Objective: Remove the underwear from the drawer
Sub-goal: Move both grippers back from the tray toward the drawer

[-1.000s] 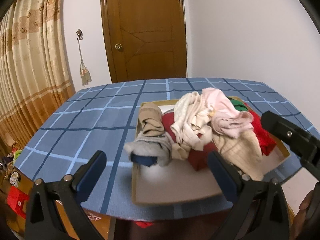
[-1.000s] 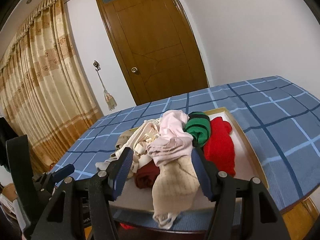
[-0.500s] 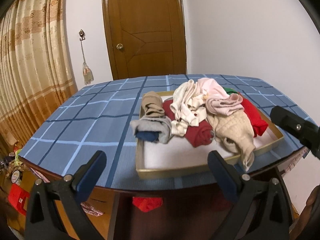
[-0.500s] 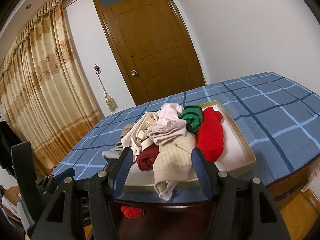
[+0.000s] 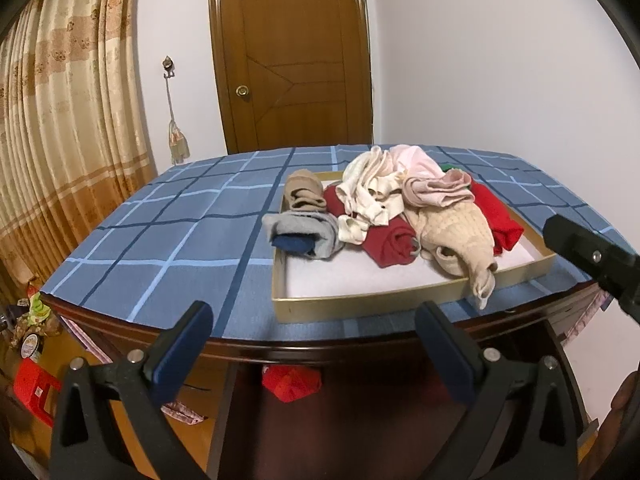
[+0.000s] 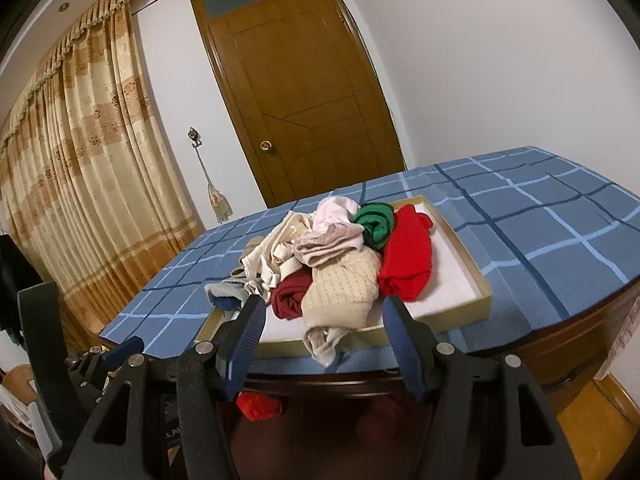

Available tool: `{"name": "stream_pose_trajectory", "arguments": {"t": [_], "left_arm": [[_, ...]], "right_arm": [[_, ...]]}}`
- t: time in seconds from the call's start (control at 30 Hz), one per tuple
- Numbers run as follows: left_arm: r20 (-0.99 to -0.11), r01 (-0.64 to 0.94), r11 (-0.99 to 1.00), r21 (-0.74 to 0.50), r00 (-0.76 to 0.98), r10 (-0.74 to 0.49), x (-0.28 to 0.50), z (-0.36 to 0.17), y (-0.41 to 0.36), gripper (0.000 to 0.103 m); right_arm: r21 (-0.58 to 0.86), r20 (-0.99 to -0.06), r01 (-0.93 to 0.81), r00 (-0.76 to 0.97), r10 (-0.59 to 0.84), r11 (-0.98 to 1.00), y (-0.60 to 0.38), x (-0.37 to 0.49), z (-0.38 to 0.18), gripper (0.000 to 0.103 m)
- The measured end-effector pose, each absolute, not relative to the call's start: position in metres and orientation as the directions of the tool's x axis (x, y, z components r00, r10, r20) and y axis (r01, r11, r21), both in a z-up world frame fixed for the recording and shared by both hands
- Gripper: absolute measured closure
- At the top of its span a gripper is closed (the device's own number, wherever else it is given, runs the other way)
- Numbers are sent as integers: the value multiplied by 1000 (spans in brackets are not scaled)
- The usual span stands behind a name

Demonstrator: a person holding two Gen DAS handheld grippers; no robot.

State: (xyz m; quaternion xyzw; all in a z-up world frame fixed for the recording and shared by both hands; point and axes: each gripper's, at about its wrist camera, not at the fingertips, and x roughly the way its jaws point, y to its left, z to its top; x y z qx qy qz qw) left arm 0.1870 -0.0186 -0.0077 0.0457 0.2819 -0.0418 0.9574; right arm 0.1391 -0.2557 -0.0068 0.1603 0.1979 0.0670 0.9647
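Underwear pile [image 6: 336, 264] in drawer tray [image 6: 468, 312]: being faced from well ahead of both jaws, beige piece overhanging near rim; right gripper [image 6: 324, 344] nearer; left gripper [image 5: 316, 348] likewise being held wide, empty

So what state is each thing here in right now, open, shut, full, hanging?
Door: shut.
Curtain: drawn closed.
Tray: on the table, piled with clothes.
Beige garment: hanging over the tray's front edge.
Left gripper: fingers open, empty.
Right gripper: fingers open, empty.
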Motion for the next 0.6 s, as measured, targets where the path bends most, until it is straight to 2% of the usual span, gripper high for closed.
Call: {"name": "stream_pose_trajectory", "arguments": {"t": [0.6], "left_arm": [[-583,107,993,48,811,-59,179,-28,-16,1]], "right_arm": [[339,-395,-24,904,166,940,-265,121,-31,39]]}}
